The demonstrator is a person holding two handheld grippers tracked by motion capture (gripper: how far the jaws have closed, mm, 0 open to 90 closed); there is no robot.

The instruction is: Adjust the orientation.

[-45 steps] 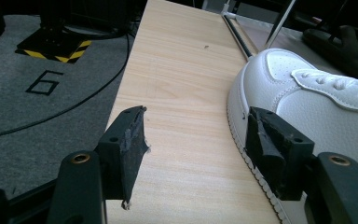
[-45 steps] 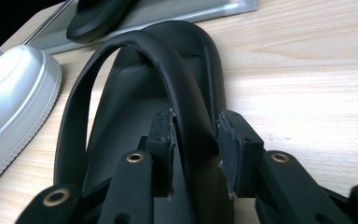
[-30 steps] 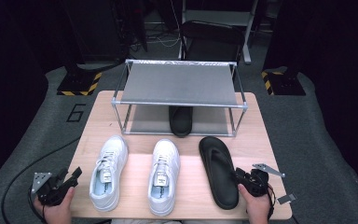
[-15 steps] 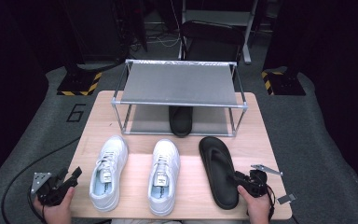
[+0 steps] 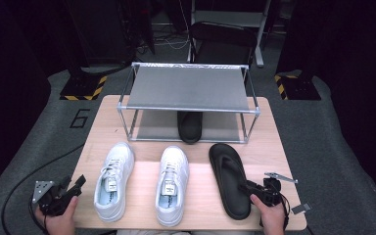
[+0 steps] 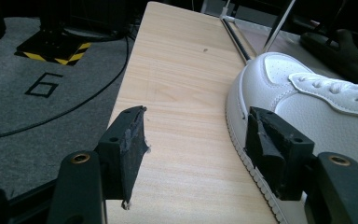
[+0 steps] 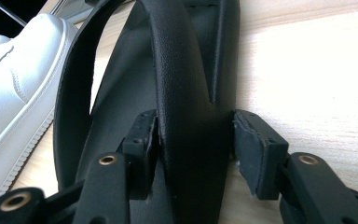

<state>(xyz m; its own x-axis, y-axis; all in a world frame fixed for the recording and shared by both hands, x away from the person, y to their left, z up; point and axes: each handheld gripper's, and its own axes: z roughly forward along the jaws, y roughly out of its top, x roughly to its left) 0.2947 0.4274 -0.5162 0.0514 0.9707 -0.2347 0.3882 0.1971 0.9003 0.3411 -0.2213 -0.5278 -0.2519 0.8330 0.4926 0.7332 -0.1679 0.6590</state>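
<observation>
Dim, soft surroundings; glare whitens the table (image 7: 317,60).

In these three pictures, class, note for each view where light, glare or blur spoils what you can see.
High view: the floor around the table falls into deep darkness. Left gripper view: the white sneaker is bright, the near gripper slightly soft. Right gripper view: the tabletop right of the black sandal is washed out by glare; the right gripper is soft too.

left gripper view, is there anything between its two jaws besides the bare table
No: the left gripper stands open over bare wooden table, and the white sneaker lies beside and behind the right-hand jaw, not between them.
</observation>
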